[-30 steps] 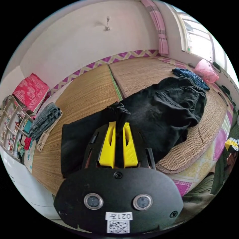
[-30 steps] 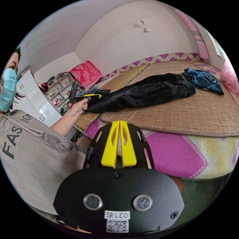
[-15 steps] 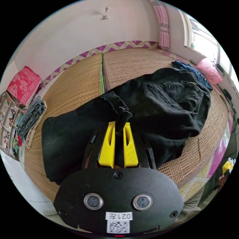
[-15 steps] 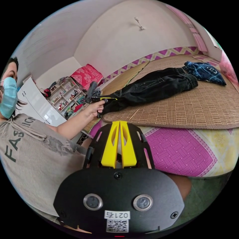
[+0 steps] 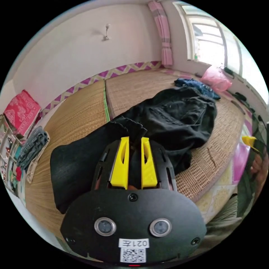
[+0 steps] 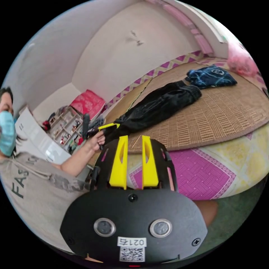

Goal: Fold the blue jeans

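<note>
While the left gripper view is looking down its own yellow jaws, the left gripper (image 5: 134, 140) is pinching a bunched hem of the dark jeans (image 5: 168, 117), cloth wedged between both jaws. The jeans are lying along the woven mat (image 5: 84, 112), the near leg spreading left and the waist heaped further off. To do this fold well, I judge the hem should be carried straight along the leg and laid flat, edges aligned, before letting go. A folded denim pile (image 5: 32, 147) is sitting at the left edge, a navy garment (image 5: 196, 85) and a pink bag (image 5: 217, 79) far right under the window (image 5: 213, 42).

Across in the right gripper view, the right gripper (image 6: 134, 140) is hanging with its jaws parted and nothing between them, over the purple-patterned bedding (image 6: 196, 173) at the mat's near edge. A person's hand (image 6: 96, 138) is holding the other gripper at the jeans' near end. Cluttered shelves (image 6: 64, 129) are standing at far left.
</note>
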`<act>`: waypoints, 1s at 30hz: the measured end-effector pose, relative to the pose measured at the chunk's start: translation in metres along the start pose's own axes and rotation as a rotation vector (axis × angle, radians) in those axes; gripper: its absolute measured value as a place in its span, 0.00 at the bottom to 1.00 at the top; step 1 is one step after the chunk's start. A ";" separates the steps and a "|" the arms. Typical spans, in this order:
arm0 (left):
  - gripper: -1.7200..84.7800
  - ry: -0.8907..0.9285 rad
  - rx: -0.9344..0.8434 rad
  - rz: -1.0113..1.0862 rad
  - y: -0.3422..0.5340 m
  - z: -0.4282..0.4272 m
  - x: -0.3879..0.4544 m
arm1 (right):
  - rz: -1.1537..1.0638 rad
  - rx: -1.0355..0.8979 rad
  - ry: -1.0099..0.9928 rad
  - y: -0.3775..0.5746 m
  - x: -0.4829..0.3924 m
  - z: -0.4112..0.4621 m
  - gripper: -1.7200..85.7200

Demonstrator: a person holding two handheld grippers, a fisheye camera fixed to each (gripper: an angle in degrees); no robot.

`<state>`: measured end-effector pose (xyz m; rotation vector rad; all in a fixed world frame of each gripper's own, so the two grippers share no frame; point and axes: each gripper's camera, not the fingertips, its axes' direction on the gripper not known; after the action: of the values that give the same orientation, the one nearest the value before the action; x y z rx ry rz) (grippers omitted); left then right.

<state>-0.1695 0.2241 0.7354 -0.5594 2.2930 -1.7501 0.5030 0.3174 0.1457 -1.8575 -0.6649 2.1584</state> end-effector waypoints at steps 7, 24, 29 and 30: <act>0.02 0.413 0.179 -0.204 0.074 -0.022 -0.101 | 0.389 0.131 -0.047 -0.071 0.097 0.008 0.16; 0.01 0.343 0.182 -0.432 0.230 -0.013 -0.196 | 0.574 0.230 -0.043 -0.199 0.004 0.086 0.09; 0.01 0.323 0.225 -0.510 0.302 -0.030 -0.217 | -0.166 0.085 0.214 -0.265 -0.317 0.151 0.09; 0.01 0.320 0.229 -0.521 0.309 -0.032 -0.218 | -0.252 0.067 0.238 -0.262 -0.356 0.166 0.09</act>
<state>-0.0373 0.4124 0.4336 -0.9566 2.2251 -2.4642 0.3714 0.3559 0.5976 -1.8456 -0.7205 1.7500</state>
